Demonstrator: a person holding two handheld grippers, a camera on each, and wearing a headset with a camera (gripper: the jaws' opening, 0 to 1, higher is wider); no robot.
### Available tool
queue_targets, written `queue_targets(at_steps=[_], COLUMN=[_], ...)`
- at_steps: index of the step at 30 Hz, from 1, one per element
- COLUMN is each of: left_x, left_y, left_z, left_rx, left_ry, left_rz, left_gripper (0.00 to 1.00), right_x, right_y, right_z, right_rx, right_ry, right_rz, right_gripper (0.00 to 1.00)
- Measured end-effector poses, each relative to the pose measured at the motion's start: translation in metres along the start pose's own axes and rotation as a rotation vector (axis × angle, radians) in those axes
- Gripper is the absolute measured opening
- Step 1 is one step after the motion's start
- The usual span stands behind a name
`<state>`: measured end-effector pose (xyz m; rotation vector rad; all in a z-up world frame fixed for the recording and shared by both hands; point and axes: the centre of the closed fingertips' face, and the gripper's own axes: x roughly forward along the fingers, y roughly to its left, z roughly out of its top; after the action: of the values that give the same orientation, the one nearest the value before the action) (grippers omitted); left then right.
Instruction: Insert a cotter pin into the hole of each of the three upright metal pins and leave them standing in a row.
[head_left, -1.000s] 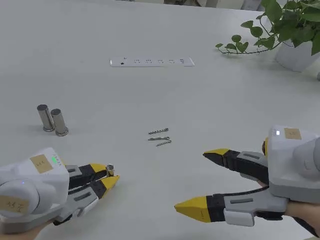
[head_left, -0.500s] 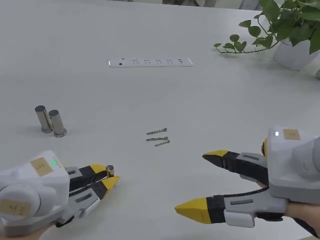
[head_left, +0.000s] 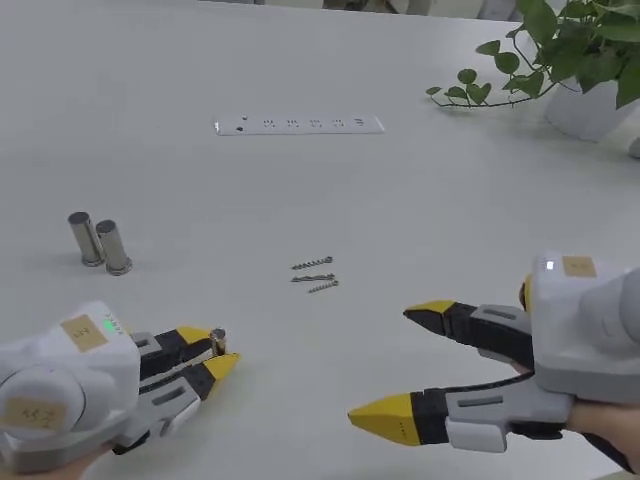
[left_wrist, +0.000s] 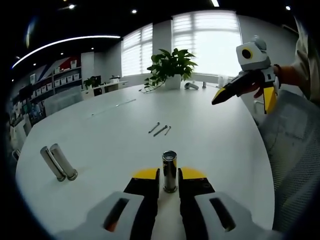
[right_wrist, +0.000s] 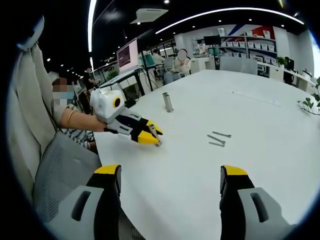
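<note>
My left gripper (head_left: 212, 353) is shut on an upright metal pin (left_wrist: 169, 171), which stands between its yellow tips (left_wrist: 169, 175) near the table's front left edge. Two more metal pins (head_left: 99, 242) stand side by side at the left; in the left gripper view these pins (left_wrist: 58, 162) lean at the left. Three cotter pins (head_left: 316, 276) lie in the middle of the table, and the same cotter pins (right_wrist: 218, 139) lie beyond my right jaws. My right gripper (head_left: 392, 365) hovers open at the front right, holding nothing.
A white power strip (head_left: 298, 125) lies at the back of the white table (head_left: 420, 190). A potted plant (head_left: 575, 55) stands at the back right corner. A mesh chair (right_wrist: 60, 170) sits by the table edge, and people sit in the room behind.
The head view has shifted slightly. My left gripper with its pin has edged a little lower in the view; the right gripper has held still.
</note>
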<state>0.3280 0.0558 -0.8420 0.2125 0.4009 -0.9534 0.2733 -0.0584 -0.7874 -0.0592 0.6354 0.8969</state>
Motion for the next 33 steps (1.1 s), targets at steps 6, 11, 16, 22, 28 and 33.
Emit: queue_targets(at_steps=[6,11,16,22,28,33], left_x=[-0.001,-0.005,-0.014,-0.025,-0.042,-0.052], left_y=[0.001,0.0,-0.002,-0.004,-0.007,-0.01], left_z=[0.005,0.012,0.018,0.022,0.028,0.029], left_rx=[-0.015,-0.04,-0.056,-0.059,-0.066,-0.076], left_ry=[-0.018,-0.039,-0.057,-0.065,-0.077,-0.074], left_rz=[0.0,-0.007,-0.013,-0.018,0.011,0.022], left_gripper=[0.24,0.34,0.46,0.58,0.66,0.72], right_x=[0.0,-0.001,-0.001,0.002,0.009,0.019], right_y=[-0.002,-0.005,-0.01,-0.021,-0.03,-0.038], right_z=[0.002,0.006,0.011,0.018,0.024,0.026], right_rx=[-0.005,-0.021,-0.045,-0.078,-0.113,-0.142], right_ry=[-0.002,-0.004,-0.008,-0.004,0.016,0.041], right_rz=[-0.002,-0.003,-0.005,0.0,0.012,0.037], right_gripper=[0.82,0.77,0.69,0.57,0.53,0.51])
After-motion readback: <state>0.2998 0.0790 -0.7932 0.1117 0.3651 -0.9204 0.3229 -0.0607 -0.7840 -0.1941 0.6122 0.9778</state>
